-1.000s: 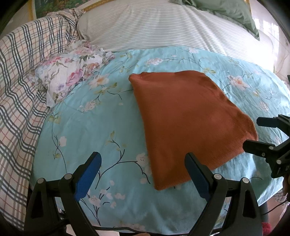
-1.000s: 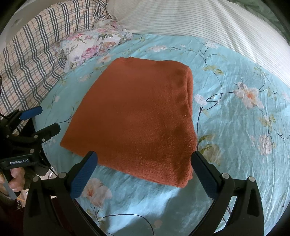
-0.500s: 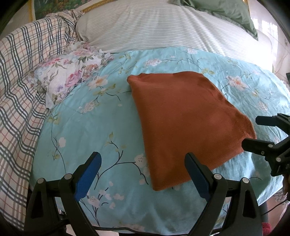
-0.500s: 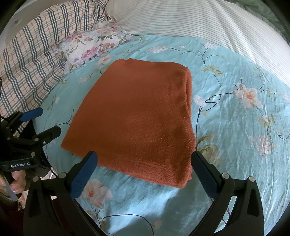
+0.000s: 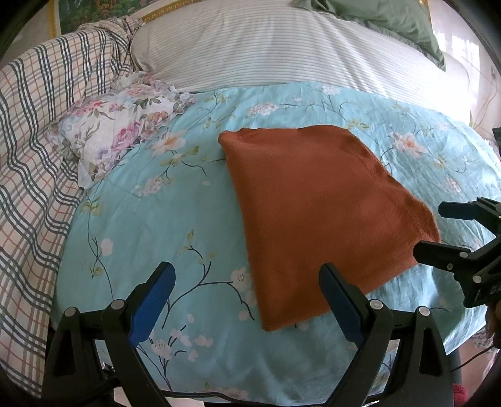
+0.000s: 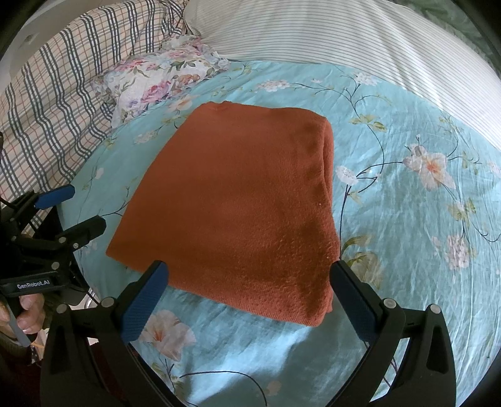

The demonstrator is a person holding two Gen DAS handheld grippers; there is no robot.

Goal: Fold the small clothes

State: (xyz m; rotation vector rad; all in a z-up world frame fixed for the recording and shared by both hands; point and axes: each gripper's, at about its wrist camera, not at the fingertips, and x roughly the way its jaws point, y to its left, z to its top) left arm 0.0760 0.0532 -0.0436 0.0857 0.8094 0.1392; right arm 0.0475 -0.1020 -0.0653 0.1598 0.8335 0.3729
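Observation:
A rust-orange knit garment [image 5: 316, 206] lies folded into a flat rectangle on the light blue floral bedspread [image 5: 175, 219]. It also shows in the right wrist view [image 6: 238, 206], with its thick folded edge on the right. My left gripper [image 5: 247, 281] is open and empty, held above the bedspread just left of the garment's near corner. My right gripper [image 6: 247, 278] is open and empty, hovering over the garment's near edge. Each gripper shows in the other's view, the right gripper [image 5: 438, 228] and the left gripper [image 6: 78, 209], both apart from the cloth.
A floral pillow [image 5: 116, 125] lies at the back left beside a plaid blanket [image 5: 34, 134]. A white striped quilt [image 5: 281, 50] and a green pillow [image 5: 385, 22] lie behind. The bed's near edge drops off below the grippers.
Both grippers have drawn back a little from the garment; it sits slightly farther away in both views. The garment has not moved.

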